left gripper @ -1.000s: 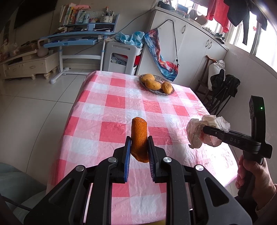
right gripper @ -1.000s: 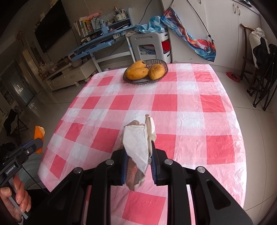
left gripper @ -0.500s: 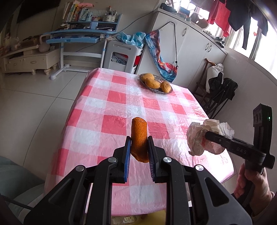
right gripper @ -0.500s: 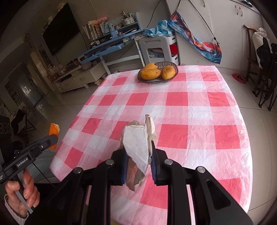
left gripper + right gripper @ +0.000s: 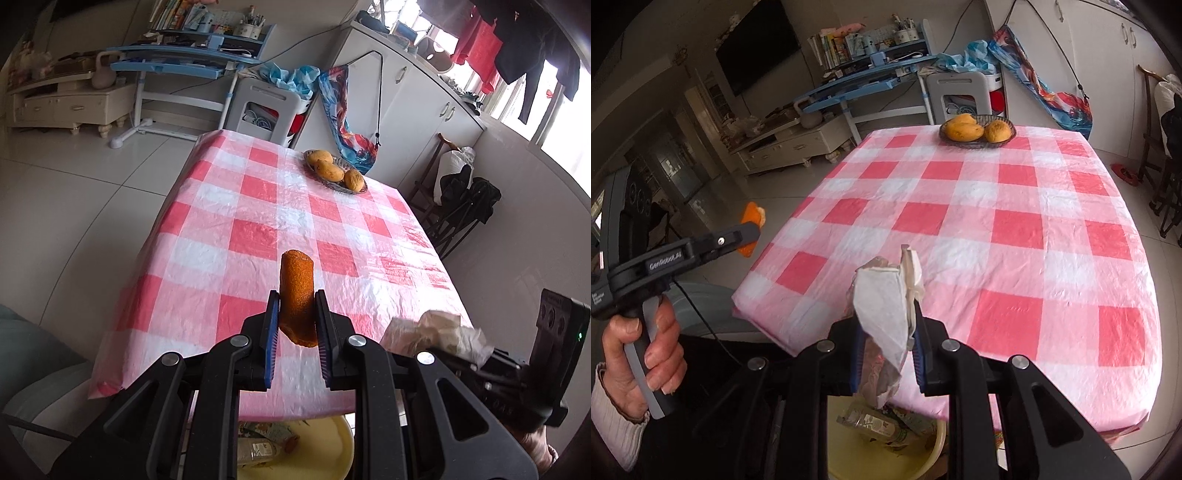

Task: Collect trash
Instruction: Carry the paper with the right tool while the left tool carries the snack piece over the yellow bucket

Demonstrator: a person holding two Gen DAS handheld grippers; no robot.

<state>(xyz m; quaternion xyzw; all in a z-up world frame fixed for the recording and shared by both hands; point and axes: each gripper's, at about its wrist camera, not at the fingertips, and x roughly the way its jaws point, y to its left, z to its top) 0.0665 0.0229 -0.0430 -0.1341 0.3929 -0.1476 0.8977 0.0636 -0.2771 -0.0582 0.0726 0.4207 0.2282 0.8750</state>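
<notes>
My left gripper [image 5: 295, 332] is shut on an orange peel [image 5: 297, 291] and holds it upright in the air over the near edge of the table. The peel also shows in the right wrist view [image 5: 752, 233], off the table's left side. My right gripper [image 5: 885, 345] is shut on a crumpled white tissue wad [image 5: 886, 306], held over the near table edge; the wad also shows in the left wrist view [image 5: 436, 334]. A yellow basin [image 5: 931, 450] with bottles and wrappers stands on the floor below both grippers, also seen in the left wrist view [image 5: 332, 450].
The table carries a red-and-white checked cloth [image 5: 295, 206]. A dish of mangoes [image 5: 334, 170] stands at its far end, also in the right wrist view [image 5: 977, 129]. A blue desk [image 5: 177, 62], white cabinets [image 5: 417, 110] and folded chairs [image 5: 461, 210] surround the table.
Both grippers have drawn back from the table toward its near edge, still holding the peel and the tissue. The yellow basin has come into view below them.
</notes>
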